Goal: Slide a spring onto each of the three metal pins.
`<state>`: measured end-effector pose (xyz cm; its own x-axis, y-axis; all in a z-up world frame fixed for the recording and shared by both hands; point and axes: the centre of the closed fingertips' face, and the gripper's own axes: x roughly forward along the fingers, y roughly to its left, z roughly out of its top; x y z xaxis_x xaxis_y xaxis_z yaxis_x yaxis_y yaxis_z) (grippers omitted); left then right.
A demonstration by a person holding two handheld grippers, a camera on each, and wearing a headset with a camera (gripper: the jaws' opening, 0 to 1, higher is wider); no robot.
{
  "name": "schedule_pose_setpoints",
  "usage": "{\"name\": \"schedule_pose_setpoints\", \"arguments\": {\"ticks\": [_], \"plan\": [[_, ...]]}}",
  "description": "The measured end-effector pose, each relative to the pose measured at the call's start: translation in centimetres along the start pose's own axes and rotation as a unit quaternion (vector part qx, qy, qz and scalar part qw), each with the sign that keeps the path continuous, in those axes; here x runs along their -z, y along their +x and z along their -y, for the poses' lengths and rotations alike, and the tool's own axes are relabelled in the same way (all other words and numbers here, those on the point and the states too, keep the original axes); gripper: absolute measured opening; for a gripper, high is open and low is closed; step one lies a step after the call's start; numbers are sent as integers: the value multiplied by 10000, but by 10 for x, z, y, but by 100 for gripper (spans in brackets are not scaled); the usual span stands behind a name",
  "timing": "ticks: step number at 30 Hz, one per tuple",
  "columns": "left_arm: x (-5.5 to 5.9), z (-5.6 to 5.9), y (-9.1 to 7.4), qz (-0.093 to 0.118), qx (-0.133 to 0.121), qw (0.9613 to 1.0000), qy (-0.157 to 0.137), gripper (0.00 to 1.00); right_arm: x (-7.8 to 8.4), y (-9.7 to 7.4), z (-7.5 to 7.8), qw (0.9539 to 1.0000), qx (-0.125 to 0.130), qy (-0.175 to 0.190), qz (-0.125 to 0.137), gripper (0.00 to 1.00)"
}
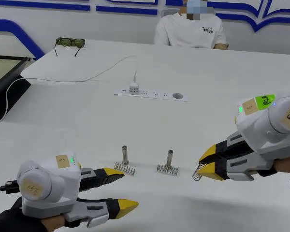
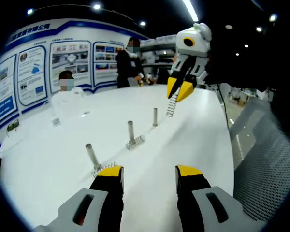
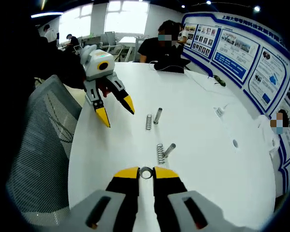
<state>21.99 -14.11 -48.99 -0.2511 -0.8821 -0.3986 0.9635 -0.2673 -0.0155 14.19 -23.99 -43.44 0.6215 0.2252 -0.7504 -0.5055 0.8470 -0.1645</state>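
Left gripper (image 1: pixel 130 189), 7 o'clock, head view: yellow-tipped jaws apart, empty. Two upright steel pins, centre: left pin (image 1: pixel 124 154) and middle pin (image 1: pixel 169 158), with a loose coiled wire spring (image 1: pixel 125 168) lying at each foot, unthreaded. Right gripper (image 1: pixel 199 166), 3 o'clock: clamped on third spring (image 1: pixel 198 173). Step, judged: first threading; next, align coil over a pin top. Left gripper view adds third pin (image 2: pixel 155 117), near the held spring.
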Motion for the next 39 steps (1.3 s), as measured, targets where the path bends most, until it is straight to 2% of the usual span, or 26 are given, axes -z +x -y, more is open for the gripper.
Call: {"name": "schedule_pose_setpoints", "arguments": {"ticks": [14,26,32,39], "plan": [[5,-1,-5,-9,-64,9999,-86,46,11,-15,12,9996,207,179,-105,12],[7,-1,-5,-19,-72,9999,-104,46,20,-28,36,9979,536,300,-217,12],[8,-1,-6,-19,-86,9999,-115,46,32,-27,52,9956,749,457,-343,12],[11,-1,-8,-59,-113,9998,-146,45,41,-20,65,9939,822,624,-395,12]]}}
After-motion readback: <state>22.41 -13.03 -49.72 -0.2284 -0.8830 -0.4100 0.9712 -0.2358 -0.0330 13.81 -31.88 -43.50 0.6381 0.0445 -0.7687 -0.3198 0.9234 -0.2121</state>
